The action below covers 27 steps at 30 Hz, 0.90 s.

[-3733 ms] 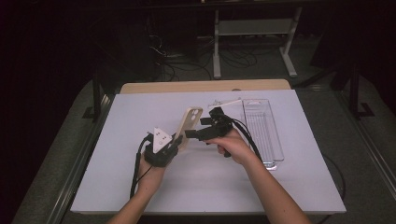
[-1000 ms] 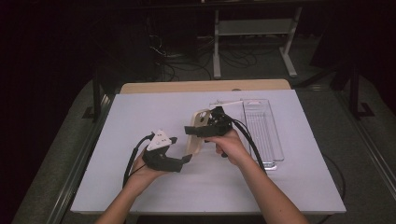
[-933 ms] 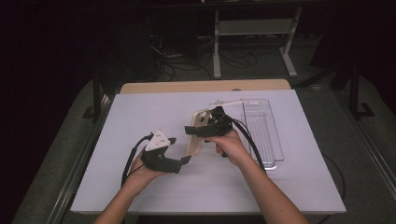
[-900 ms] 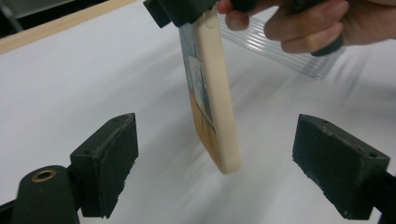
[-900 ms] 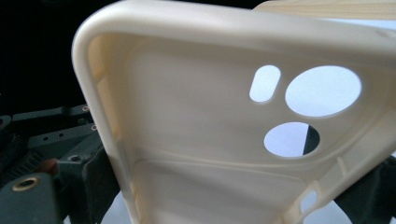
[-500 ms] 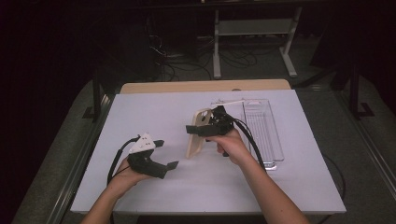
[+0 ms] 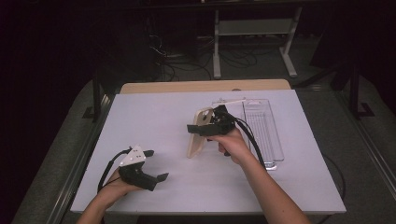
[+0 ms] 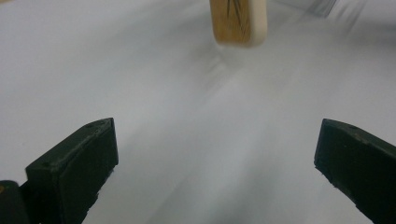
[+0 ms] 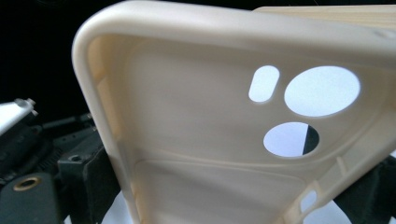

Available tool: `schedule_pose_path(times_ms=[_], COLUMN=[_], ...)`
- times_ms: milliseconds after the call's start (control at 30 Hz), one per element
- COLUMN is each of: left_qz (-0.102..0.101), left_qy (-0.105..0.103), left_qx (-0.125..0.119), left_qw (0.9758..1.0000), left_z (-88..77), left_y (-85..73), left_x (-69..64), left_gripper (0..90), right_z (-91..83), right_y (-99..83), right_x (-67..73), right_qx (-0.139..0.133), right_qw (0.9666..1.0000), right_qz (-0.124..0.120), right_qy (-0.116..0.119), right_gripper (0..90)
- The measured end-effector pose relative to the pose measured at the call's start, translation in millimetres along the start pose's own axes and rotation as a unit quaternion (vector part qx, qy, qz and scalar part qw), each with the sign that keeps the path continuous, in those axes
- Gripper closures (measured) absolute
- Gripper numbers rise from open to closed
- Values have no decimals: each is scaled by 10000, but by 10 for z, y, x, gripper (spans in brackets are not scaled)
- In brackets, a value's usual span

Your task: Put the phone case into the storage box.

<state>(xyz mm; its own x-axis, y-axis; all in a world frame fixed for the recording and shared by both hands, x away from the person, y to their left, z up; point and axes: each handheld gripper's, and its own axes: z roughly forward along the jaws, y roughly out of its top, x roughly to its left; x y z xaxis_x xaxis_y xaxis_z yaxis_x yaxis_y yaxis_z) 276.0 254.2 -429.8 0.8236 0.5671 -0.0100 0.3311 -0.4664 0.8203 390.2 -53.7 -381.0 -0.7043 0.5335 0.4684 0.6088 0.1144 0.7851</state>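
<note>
The right claw (image 7: pixel 198 129) is clamped across a cream phone case (image 7: pixel 198 133), standing it on its lower end on the white worktop (image 7: pixel 154 112), hollow side turned to the claw's camera — a grip that leaves the case's bottom half free for the other hand. The right forearm reaches in diagonally, wrist level. The left claw (image 7: pixel 155 164) sits near the worktop's front left, well apart from the case; its jaws have just been opening and stand wide with nothing between them — pointing toward the case.
</note>
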Motion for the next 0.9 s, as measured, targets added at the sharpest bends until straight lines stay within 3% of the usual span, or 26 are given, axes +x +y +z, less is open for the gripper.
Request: schedule_pose_path(times_ms=[200,400,700,900], left_qz=[94,2,82,82], left_qy=[-10,-4,-244,-281], left_qx=[14,21,130,146], left_qw=[10000,10000,9996,9995], left_z=[-1,-6,27,42], left_y=[-5,3,16,22], left_x=[-11,18,-33,-54], left_gripper=[0,0,0,0], right_z=[-26,-70,-212,-328], right_y=[14,33,89,132], right_x=[7,-2,-17,-35], right_qx=[-13,-53,-27,-136], right_qw=[10000,10000,9998,9997], right_qz=[-36,-68,-104,-112], right_qy=[-57,-50,-153,-189], right_gripper=[89,91,93,94])
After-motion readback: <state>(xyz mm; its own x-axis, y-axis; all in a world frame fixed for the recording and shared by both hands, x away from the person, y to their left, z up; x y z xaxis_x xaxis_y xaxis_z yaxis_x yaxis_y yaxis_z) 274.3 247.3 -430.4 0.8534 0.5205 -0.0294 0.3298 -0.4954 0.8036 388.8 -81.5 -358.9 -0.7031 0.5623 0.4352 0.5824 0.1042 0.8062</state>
